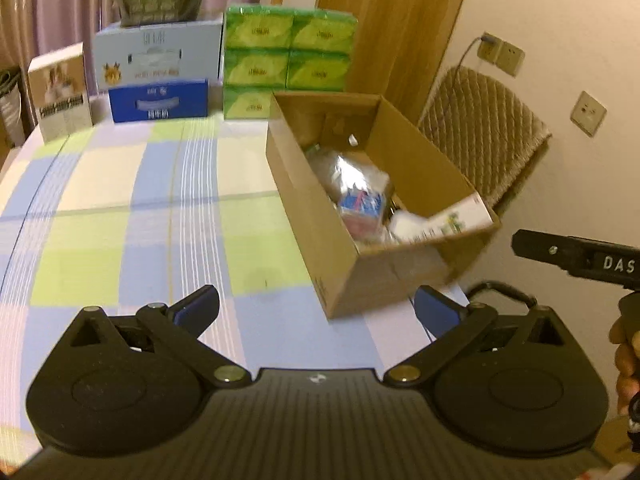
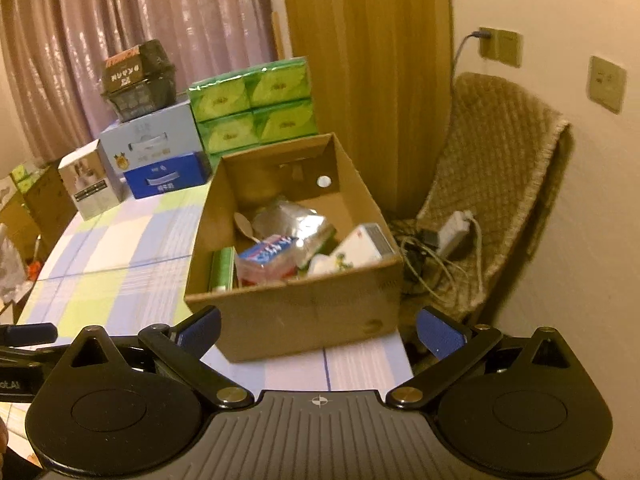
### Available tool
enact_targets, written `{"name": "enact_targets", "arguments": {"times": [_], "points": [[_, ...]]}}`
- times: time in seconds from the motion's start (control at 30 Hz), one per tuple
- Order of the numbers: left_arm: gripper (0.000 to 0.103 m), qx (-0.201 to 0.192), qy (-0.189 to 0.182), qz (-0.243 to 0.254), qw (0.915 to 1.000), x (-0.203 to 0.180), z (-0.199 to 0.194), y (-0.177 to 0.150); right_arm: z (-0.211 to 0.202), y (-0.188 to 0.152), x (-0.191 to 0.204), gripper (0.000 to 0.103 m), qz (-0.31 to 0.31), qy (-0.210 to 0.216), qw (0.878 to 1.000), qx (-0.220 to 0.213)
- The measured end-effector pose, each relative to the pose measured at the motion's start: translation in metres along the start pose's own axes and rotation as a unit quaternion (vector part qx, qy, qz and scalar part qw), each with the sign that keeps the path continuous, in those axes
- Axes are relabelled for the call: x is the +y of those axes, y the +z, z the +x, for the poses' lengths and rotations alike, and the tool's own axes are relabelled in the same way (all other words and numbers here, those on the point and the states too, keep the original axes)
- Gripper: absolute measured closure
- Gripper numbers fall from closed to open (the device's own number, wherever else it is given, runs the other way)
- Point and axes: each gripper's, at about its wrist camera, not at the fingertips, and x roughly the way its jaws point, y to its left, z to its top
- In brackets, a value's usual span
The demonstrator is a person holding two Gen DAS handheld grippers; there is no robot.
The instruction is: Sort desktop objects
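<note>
An open cardboard box (image 1: 316, 216) (image 2: 304, 312) stands on the checked tablecloth near the table's right edge. It holds several items: a blue and red packet (image 1: 360, 202) (image 2: 268, 254), a shiny foil bag (image 2: 296, 220), a white carton (image 1: 444, 224) (image 2: 362, 246) and a green tube (image 2: 222, 268). My left gripper (image 1: 316, 312) is open and empty, low over the table in front of the box. My right gripper (image 2: 318, 332) is open and empty, just short of the box's near wall.
Green tissue packs (image 1: 286, 56) (image 2: 254, 104), a pale blue box (image 1: 158, 54), a dark blue box (image 1: 160, 100) and a white box (image 1: 60, 92) line the table's far edge. A padded chair (image 2: 496, 184) with cables and a charger (image 2: 452, 232) stands right of the table.
</note>
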Motion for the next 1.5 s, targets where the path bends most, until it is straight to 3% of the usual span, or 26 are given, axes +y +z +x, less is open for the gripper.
{"name": "enact_targets", "arguments": {"times": [0.13, 0.43, 1.5], "points": [[0.001, -0.005, 0.003, -0.005, 1.0000, -0.003, -0.019, -0.012, -0.015, -0.012, 0.002, 0.002, 0.028, 0.007, 1.000, 0.000], [0.001, -0.017, 0.021, -0.018, 0.9995, -0.006, -0.042, -0.024, -0.033, -0.017, 0.012, 0.002, 0.019, 0.004, 1.000, -0.012], [0.001, -0.006, 0.010, -0.007, 0.9999, -0.017, -0.037, -0.037, -0.031, -0.027, 0.015, 0.002, 0.008, -0.006, 1.000, -0.011]]}}
